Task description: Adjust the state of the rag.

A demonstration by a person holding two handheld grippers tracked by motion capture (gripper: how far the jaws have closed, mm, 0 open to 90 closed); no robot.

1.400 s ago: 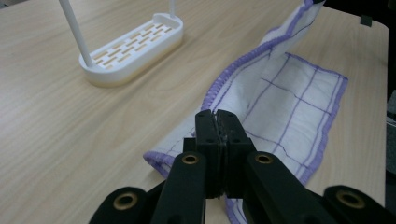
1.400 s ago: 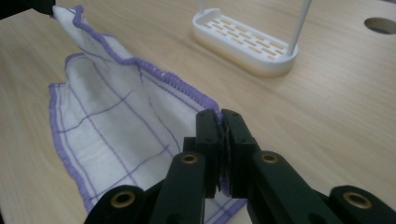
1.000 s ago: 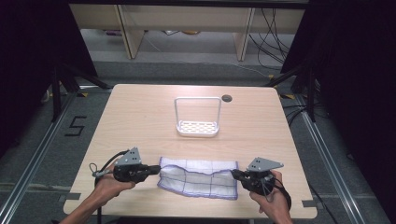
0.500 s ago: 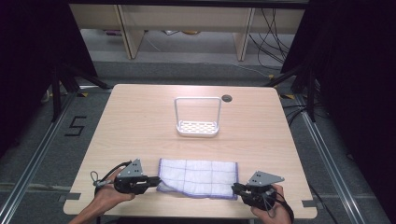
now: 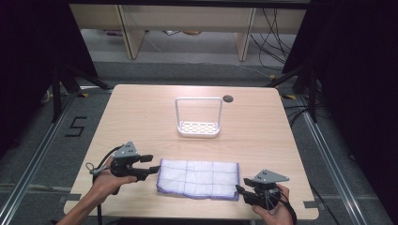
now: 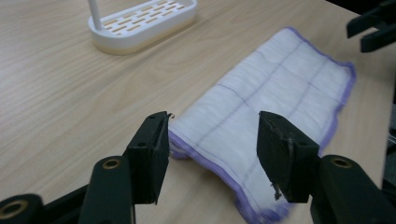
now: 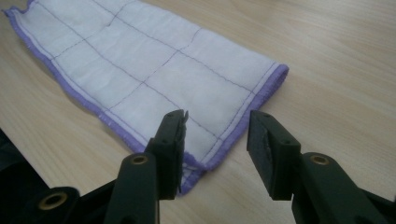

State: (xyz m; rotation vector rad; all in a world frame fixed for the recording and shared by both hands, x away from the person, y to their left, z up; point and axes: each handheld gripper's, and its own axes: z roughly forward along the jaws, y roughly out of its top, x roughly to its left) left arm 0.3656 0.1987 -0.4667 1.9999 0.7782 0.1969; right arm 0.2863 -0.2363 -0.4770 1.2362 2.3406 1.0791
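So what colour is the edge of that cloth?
Purple. The white cloth has a purple border and thin grid lines, clearest in the right gripper view.

Black tongs (image 5: 154, 164) w/ brass-ringed screw holes, grey triangular plates, prob. black cables

Lab recording bay, dark curtains (image 5: 28, 56), floor rails (image 5: 33, 164), loose cables (image 5: 272, 28)

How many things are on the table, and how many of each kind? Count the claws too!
Cloth, white with purple edge: 1
White rack with a tall handle: 1
Black claws, left claw and right claw, both open: 2
Total: 4
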